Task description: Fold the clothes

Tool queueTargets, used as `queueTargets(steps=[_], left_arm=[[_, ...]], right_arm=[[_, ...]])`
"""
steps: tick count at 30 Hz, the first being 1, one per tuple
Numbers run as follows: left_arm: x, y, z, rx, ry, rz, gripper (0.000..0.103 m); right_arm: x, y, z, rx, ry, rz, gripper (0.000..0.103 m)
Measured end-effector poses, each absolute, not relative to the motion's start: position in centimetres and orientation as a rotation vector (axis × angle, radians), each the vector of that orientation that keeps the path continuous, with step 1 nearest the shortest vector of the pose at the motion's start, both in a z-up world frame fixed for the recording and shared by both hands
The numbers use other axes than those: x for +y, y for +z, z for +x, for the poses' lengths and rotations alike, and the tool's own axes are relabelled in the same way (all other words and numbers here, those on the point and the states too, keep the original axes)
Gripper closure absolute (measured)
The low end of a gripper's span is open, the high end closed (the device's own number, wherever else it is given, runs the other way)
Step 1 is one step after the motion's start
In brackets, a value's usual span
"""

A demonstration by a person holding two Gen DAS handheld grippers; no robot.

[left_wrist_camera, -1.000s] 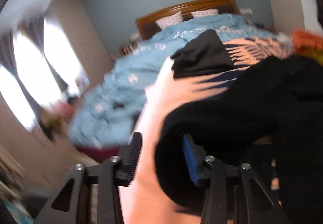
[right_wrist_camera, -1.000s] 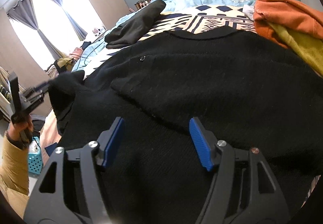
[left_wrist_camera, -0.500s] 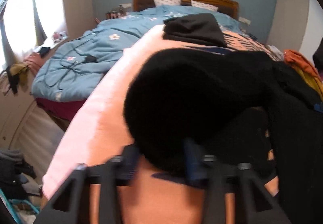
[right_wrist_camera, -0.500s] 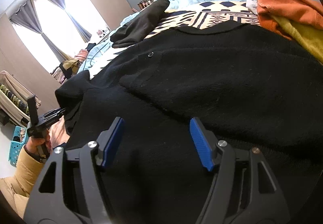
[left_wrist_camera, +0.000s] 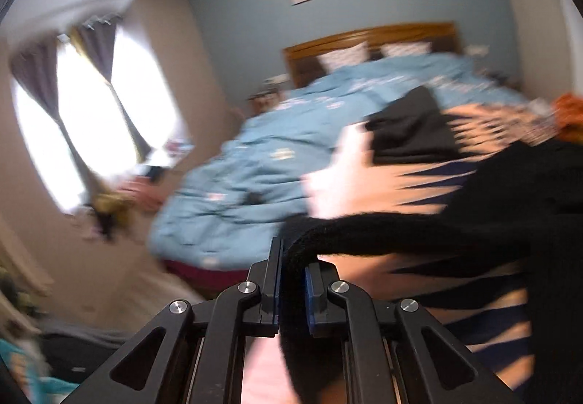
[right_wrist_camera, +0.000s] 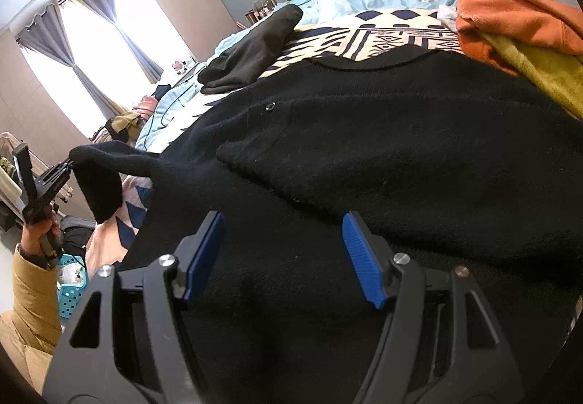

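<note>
A black knit sweater (right_wrist_camera: 382,148) lies spread on the patterned blanket (right_wrist_camera: 393,28) on the bed. My left gripper (left_wrist_camera: 291,280) is shut on the sweater's sleeve (left_wrist_camera: 400,232) and holds it lifted and stretched off the bed's left side; it also shows in the right wrist view (right_wrist_camera: 67,167), with the cuff (right_wrist_camera: 100,189) hanging down. My right gripper (right_wrist_camera: 284,254) is open and empty, hovering just above the sweater's lower part.
A folded dark garment (right_wrist_camera: 255,50) lies on the blanket at the back left. An orange and green pile (right_wrist_camera: 521,35) sits at the right. A blue duvet (left_wrist_camera: 255,167) covers the far bed. A teal basket (right_wrist_camera: 71,287) stands on the floor.
My left gripper has closed on the sleeve and pulled it up and outward to the left, stretching it. My right gripper has stayed open above the sweater.
</note>
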State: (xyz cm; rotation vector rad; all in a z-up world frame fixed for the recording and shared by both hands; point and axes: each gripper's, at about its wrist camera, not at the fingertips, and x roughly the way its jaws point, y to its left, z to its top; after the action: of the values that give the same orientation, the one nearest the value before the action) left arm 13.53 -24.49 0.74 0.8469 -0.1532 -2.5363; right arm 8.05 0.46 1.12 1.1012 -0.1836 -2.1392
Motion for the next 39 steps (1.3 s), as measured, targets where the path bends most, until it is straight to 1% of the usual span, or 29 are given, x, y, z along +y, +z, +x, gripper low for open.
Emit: queueTargets(steps=[1,2,3,4,6,7,9,11,13,17,19,20,23,26,28,29,30,31,32,33,39], left_arm=[[-24.3,0.2,13.6,-0.101,-2.576,0.87,0.091],[-24.1,-0.4,13.6,-0.039,-2.615,0.898,0.088],[-24.0,-1.0,13.6,0.024,-2.653,0.926,0.08],[-24.2,-1.7,13.8,0.128,-2.692,0.95,0.074],[-24.7,-2.9,14.3,0.366,-2.758,0.994,0.046],[-24.9,-3.5,15.0,0.469,-2.782,0.987,0.042],[-25.7,-4.5,16.0,0.65,-2.815,0.966,0.025],[-26.6,-5.2,16.5,0.813,-2.801,0.934,0.019],[-27.4,-5.9,16.4,1.021,-2.773,0.925,0.019],[-27.7,-7.8,14.8,1.349,-2.687,0.917,0.018],[-28.2,-9.3,13.8,1.573,-2.595,0.91,0.018],[-28.3,-9.8,13.6,1.644,-2.567,0.896,0.018],[-29.0,-9.9,13.8,1.564,-2.491,0.805,0.02],[-31.3,-9.7,14.6,1.592,-2.416,0.648,0.02],[-32.4,-9.6,14.1,1.59,-2.403,0.643,0.02],[-32.9,-9.6,13.7,1.586,-2.398,0.646,0.027],[-33.3,-9.5,13.4,1.583,-2.392,0.65,0.048],[-33.6,-9.4,12.9,1.565,-2.385,0.673,0.062],[-33.7,-9.4,12.4,1.551,-2.37,0.703,0.084],[-33.8,-9.1,11.9,1.524,-2.368,0.714,0.091],[-33.0,-6.9,9.9,1.421,-2.488,0.726,0.093]], right_arm=[[0.5,1.0,8.1,-0.184,-2.137,1.103,0.034],[0.5,0.9,8.0,-0.184,-2.136,1.108,0.034],[0.5,0.8,8.0,-0.184,-2.135,1.113,0.034],[0.6,0.8,8.0,-0.184,-2.134,1.113,0.034],[0.8,0.7,8.0,-0.186,-2.133,1.114,0.034],[1.0,0.7,8.0,-0.188,-2.133,1.115,0.034],[1.1,0.6,7.9,-0.191,-2.132,1.117,0.034],[1.2,0.5,7.8,-0.196,-2.128,1.12,0.033],[1.1,0.3,7.8,-0.193,-2.12,1.124,0.033],[0.8,0.0,7.8,-0.194,-2.104,1.125,0.033],[0.7,-0.2,7.8,-0.195,-2.101,1.128,0.033],[0.7,-0.2,7.9,-0.195,-2.101,1.13,0.033],[0.8,-0.4,8.0,-0.195,-2.099,1.133,0.033],[0.9,-0.6,8.3,-0.188,-2.091,1.139,0.033],[0.9,-0.7,8.4,-0.186,-2.088,1.14,0.033],[0.8,-0.7,8.5,-0.186,-2.087,1.14,0.033],[0.8,-0.7,8.5,-0.185,-2.086,1.139,0.033],[0.8,-0.8,8.5,-0.185,-2.085,1.139,0.033],[0.8,-0.8,8.5,-0.188,-2.085,1.139,0.033],[0.9,-0.7,8.6,-0.19,-2.085,1.137,0.033],[1.6,-0.5,9.1,-0.202,-2.09,1.13,0.033]])
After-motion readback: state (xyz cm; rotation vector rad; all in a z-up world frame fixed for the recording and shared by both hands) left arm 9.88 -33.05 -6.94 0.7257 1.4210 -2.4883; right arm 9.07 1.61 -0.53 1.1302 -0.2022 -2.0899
